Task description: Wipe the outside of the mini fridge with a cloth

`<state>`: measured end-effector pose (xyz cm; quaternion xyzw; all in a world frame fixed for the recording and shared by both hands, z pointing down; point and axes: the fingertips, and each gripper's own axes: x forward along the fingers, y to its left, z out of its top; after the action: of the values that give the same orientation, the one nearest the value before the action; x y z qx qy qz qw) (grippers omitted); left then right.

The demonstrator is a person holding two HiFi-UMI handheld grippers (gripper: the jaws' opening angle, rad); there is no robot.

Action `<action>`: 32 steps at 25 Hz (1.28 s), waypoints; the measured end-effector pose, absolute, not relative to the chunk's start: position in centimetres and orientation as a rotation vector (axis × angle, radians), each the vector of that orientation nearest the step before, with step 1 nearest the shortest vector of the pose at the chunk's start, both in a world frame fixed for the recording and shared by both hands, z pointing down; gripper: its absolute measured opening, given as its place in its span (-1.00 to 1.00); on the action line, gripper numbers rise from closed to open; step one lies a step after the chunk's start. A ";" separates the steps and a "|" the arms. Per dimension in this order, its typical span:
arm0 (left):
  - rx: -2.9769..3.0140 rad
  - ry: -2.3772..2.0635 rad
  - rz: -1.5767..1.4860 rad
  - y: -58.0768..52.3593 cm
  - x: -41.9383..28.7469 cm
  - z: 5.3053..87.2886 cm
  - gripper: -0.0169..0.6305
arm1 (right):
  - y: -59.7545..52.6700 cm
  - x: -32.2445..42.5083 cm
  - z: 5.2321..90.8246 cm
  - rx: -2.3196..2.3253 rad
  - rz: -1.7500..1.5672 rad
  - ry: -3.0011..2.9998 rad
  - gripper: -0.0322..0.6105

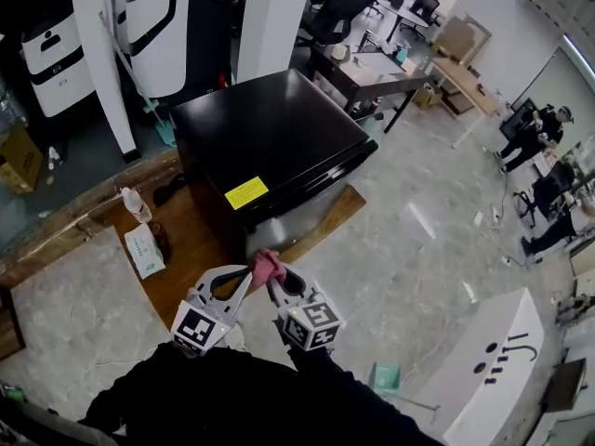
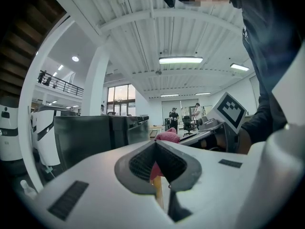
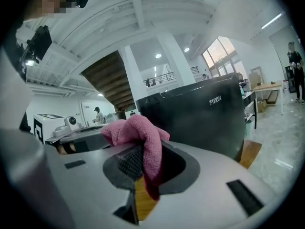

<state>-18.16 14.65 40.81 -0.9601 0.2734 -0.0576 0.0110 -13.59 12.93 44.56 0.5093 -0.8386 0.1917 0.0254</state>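
The black mini fridge [image 1: 270,137] stands on a wooden board [image 1: 191,258], with a yellow sticker on its top. In front of it both grippers meet at a pink cloth [image 1: 265,268]. My left gripper [image 1: 248,273] is shut with a fold of the pink cloth [image 2: 154,171] between its jaws. My right gripper [image 1: 272,284] is shut on the bunched pink cloth [image 3: 138,130], which drapes over its jaw tips. The fridge front [image 3: 200,118] stands a short way beyond the right gripper [image 3: 143,154]. In the left gripper view the fridge [image 2: 95,137] is at the left, past the left gripper [image 2: 156,149].
A water bottle [image 1: 137,205] and a pack of wipes [image 1: 144,249] sit left of the fridge. White pillars [image 1: 102,54] and a white machine [image 1: 56,59] stand behind. Desks [image 1: 372,68] are at the back right, people [image 1: 530,137] stand far right, and a white counter [image 1: 493,360] is near right.
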 end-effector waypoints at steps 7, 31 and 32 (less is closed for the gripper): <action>-3.062 0.827 -0.118 10.7 -18.0 41.8 -0.93 | 7.6 -14.2 44.4 1.605 0.578 -2.577 -0.67; -3.149 0.776 -0.045 8.5 -11.1 42.5 -0.93 | 3.3 -8.1 45.1 1.751 0.569 -2.582 -0.64; -3.143 0.784 -0.046 8.3 -10.5 42.5 -0.93 | 3.1 -7.7 45.1 1.736 0.566 -2.592 -0.64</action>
<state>-10.53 8.26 42.55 -0.9690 0.2418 -0.0141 -0.0490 -7.70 3.06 45.13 0.5475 -0.8174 0.1786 -0.0146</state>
